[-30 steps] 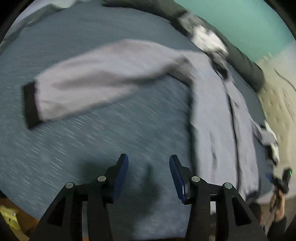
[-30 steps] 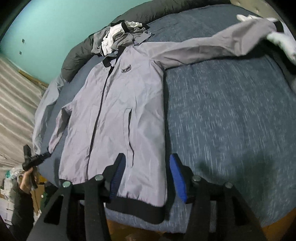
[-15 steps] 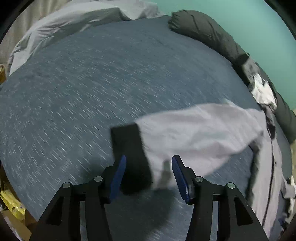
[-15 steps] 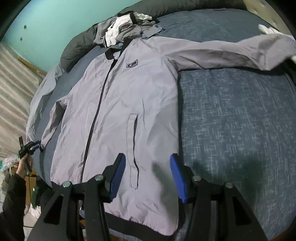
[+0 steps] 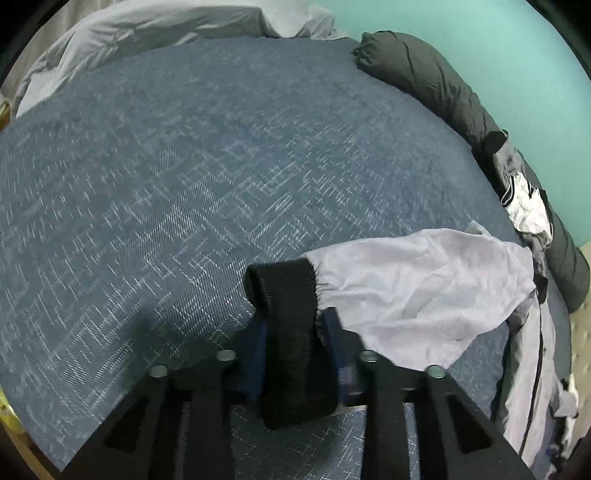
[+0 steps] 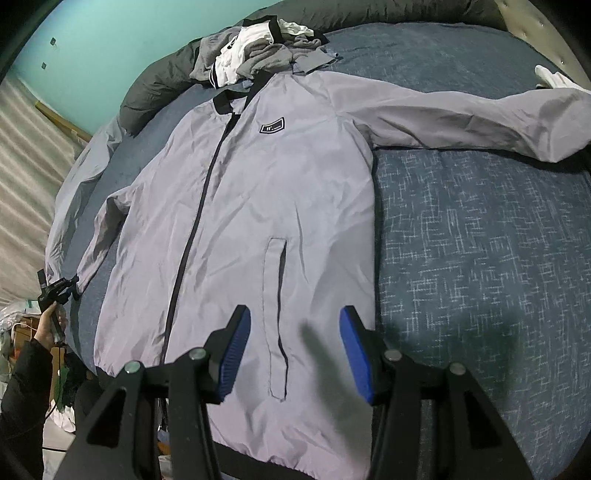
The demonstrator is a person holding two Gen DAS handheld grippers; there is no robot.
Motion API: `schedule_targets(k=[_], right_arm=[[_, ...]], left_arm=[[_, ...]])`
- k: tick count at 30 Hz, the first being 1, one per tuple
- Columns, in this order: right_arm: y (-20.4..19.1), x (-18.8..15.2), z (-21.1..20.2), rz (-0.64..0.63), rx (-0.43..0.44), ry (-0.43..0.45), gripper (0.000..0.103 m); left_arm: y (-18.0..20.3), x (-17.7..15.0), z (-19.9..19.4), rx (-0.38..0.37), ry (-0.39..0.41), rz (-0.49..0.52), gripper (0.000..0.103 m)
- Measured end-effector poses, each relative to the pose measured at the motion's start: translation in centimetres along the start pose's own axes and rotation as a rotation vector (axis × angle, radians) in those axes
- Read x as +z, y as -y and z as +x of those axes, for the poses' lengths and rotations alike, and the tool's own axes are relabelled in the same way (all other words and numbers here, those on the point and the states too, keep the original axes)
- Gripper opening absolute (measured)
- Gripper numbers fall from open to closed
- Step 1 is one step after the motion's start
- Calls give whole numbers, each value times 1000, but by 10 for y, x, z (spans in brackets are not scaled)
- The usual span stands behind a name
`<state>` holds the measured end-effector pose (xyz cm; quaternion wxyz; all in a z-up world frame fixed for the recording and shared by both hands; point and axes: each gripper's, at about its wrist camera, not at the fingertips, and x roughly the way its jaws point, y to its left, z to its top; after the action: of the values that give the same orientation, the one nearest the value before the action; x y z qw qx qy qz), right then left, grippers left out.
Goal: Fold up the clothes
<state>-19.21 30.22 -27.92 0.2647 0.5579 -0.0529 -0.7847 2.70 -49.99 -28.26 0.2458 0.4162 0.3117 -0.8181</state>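
Blue patterned bedspread (image 5: 221,166); dark rolled duvet (image 5: 436,85) along teal wall (image 6: 103,33); striped curtain (image 6: 26,155).

left gripper (image 5: 297,341) clamped on black cuff (image 5: 284,295), right gripper (image 6: 293,352) spread wide

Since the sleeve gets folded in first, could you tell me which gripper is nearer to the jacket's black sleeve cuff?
Left. The left gripper is shut on the black sleeve cuff. The right gripper hangs open above the jacket body near its hem, far from that cuff.
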Motion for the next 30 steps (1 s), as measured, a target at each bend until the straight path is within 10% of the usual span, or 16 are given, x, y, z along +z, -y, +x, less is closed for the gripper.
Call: schedule_targets(k=[12, 23, 30], right_arm=[[-12, 1, 5, -11, 29, -2, 51], [-17, 1, 11, -14, 35, -14, 51], [-19, 4, 11, -12, 46, -6, 51]], left_arm=[[-14, 53, -66, 60, 114, 43, 10], [-21, 39, -10, 143, -63, 11, 22], [9, 41, -46, 127, 104, 8, 31]])
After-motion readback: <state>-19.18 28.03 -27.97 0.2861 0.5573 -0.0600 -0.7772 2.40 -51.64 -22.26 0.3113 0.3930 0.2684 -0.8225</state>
